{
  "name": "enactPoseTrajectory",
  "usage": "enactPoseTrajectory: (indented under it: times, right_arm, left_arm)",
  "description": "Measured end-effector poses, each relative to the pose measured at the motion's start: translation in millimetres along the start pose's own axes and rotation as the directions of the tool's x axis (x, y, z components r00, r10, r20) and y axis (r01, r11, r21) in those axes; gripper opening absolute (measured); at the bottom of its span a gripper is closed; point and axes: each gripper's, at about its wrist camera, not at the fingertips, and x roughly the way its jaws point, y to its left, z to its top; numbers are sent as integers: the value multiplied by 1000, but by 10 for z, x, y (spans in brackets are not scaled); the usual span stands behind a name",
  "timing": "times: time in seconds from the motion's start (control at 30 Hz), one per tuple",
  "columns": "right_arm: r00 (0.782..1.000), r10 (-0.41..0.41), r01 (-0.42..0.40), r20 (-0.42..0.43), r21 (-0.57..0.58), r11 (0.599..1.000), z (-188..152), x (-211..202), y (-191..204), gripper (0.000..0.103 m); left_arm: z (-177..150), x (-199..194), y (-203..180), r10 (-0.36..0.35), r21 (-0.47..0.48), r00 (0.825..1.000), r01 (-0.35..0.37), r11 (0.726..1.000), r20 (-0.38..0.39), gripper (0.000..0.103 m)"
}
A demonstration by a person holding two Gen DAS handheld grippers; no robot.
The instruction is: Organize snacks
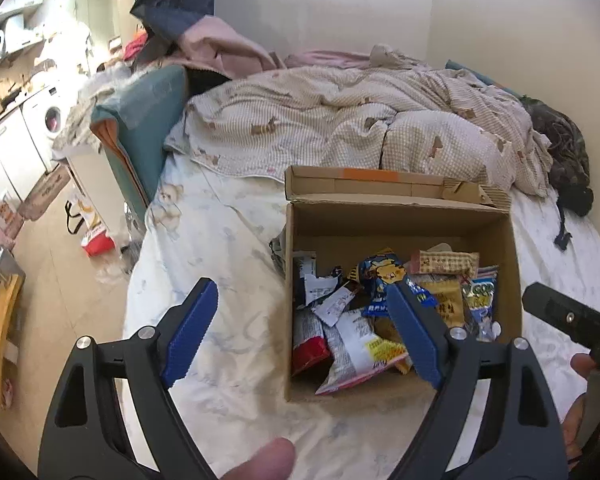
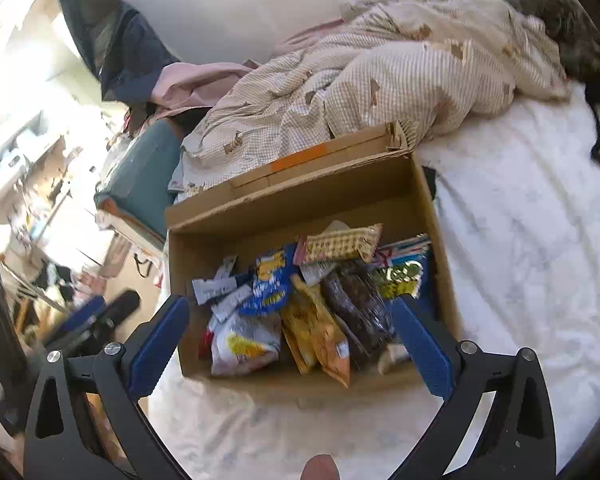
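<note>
Rumpled bed [image 1: 228, 240] with white sheet, open cardboard box [image 1: 404, 216] filled with snack packets [image 2: 296, 304], left claw [image 1: 302, 328] and right claw [image 2: 290, 344] both spread wide, empty, hovering above.

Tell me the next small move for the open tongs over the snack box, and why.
Probably draw both tongs, left and right, back from the cardboard box: both stand open and empty, the snack packets lie inside, and none shows on the sheet.

Home bedroom: bed [image 1: 228, 240] with rumpled checked quilt [image 1: 340, 120]; clothes [image 1: 204, 40] heaped past its head; washing machine [image 1: 48, 116] and cupboards [image 1: 8, 152] left of bed.
</note>
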Motion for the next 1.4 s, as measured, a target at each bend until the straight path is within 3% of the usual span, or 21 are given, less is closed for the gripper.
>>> enactPoseTrajectory:
  times: [0.07,0.47,0.67,0.93,1.4]
  right_arm:
    - [1000,-7,7,10,-6,1000,-100,-130,18,103]
    - [994,-85,91,74,-78,993,-577,-589,171,103]
    - [984,-134,150,118,-134,980,-806,-734,291,103]
    - [979,-156,172,133,-122,978,-990,-810,333,103]
    - [967,-200,228,160,-182,957,-1042,-720,461,103]
  left_arm:
    - [-68,-96,40,-5,-8,1000,5,1000,0,102]
    - [-595,-688,169,1,-15,999,-1,1000,42,103]
    - [-811,-807,181,17,0,1000,-17,1000,14,103]
    - [-949,-1102,146,-8,3,997,8,1000,83,103]
    - [-987,-962,220,-3,-71,999,6,997,46,103]
